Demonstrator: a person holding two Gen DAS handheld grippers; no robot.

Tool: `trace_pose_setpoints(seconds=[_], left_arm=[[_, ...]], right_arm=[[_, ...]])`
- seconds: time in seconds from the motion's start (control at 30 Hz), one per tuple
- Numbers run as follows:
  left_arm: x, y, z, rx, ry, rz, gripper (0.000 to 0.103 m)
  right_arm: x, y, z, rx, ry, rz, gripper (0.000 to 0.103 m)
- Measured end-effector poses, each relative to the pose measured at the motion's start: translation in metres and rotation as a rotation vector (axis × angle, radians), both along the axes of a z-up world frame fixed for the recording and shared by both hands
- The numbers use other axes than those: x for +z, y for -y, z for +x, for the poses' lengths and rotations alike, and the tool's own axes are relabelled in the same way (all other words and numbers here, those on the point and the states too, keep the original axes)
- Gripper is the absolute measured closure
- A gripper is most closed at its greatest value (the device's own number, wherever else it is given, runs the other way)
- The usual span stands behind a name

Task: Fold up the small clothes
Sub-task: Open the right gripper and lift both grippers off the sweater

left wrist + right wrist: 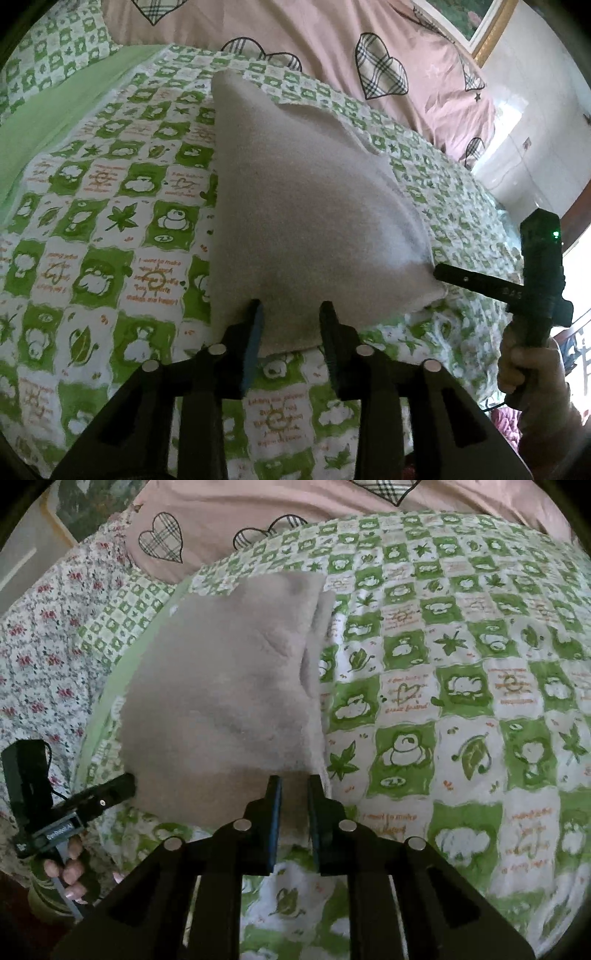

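A grey fleece garment lies folded on the green-and-white checked quilt. In the left wrist view my left gripper is at its near edge. The fingers stand well apart, with the cloth's edge lying flat between them and not pinched. My right gripper comes in from the right and meets the garment's near right corner. In the right wrist view the garment fills the middle. The right gripper has its blue-padded fingers close together on a strip of the cloth's near edge. The left gripper touches the near left corner.
A pink cover with plaid hearts is bunched along the far side of the bed. A floral sheet lies beyond the quilt's left edge. A framed picture hangs on the wall. Hands hold the gripper handles.
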State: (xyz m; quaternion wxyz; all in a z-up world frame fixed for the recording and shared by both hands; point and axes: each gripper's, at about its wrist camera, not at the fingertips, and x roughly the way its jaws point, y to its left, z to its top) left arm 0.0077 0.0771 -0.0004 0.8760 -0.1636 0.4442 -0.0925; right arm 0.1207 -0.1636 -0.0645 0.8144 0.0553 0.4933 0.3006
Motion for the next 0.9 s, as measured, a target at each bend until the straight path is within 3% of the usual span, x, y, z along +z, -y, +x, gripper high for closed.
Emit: trace_pose_setpoints(seconds=[0.03, 0.1, 0.13, 0.17, 0.37, 0.67, 0.9], left_arm=[[0.002, -0.001, -0.002, 0.004, 0.003, 0.002, 0.064], [0.006, -0.001, -0.008, 0.02, 0.007, 0.011, 0.052], [0.008, -0.001, -0.011, 0.033, 0.009, 0.018, 0.049], [0.009, -0.002, -0.014, 0.043, 0.011, 0.024, 0.043], [0.014, 0.002, -0.032, 0.087, 0.004, 0.121, 0.032], [0.009, 0.017, -0.053, 0.072, -0.044, 0.248, 0.023], [0.018, 0.012, -0.053, 0.115, -0.011, 0.28, 0.02]], right_arm=[[0.004, 0.002, -0.004, -0.006, 0.01, -0.005, 0.084], [0.009, 0.004, -0.009, -0.01, 0.023, -0.005, 0.069], [0.012, 0.006, -0.012, -0.012, 0.031, -0.004, 0.056], [0.014, 0.006, -0.014, -0.014, 0.04, -0.003, 0.051], [0.025, 0.007, -0.037, -0.009, 0.083, -0.024, 0.047], [0.019, -0.002, -0.063, 0.04, 0.101, -0.072, 0.037], [0.022, -0.007, -0.06, 0.047, 0.12, -0.078, 0.027]])
